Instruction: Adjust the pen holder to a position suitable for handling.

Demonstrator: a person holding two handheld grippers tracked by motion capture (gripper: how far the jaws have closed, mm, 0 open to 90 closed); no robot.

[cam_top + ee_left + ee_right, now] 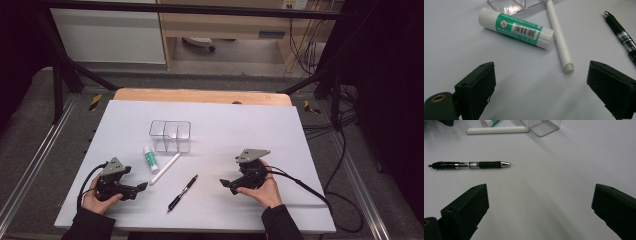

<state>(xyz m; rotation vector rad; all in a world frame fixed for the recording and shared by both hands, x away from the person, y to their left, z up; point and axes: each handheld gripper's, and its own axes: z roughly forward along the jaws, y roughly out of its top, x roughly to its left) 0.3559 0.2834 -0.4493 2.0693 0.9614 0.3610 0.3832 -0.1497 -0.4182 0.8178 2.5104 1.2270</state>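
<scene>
Left tongs [539,87] are gaping, holding nothing; white stick [560,40] is lying just ahead on the desk [461,50], glue stick [516,27] beside it. Likely light, stiff, round, prone to rolling: pinch mid-shaft. Right tongs [540,207] are gaping too, pen [471,165] lying ahead-left.

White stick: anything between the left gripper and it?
Nothing visible. The left gripper has its jaws open, facing the white stick across bare table. The glue stick lies beside it and the black pen off to the other side, neither in the path.
</scene>
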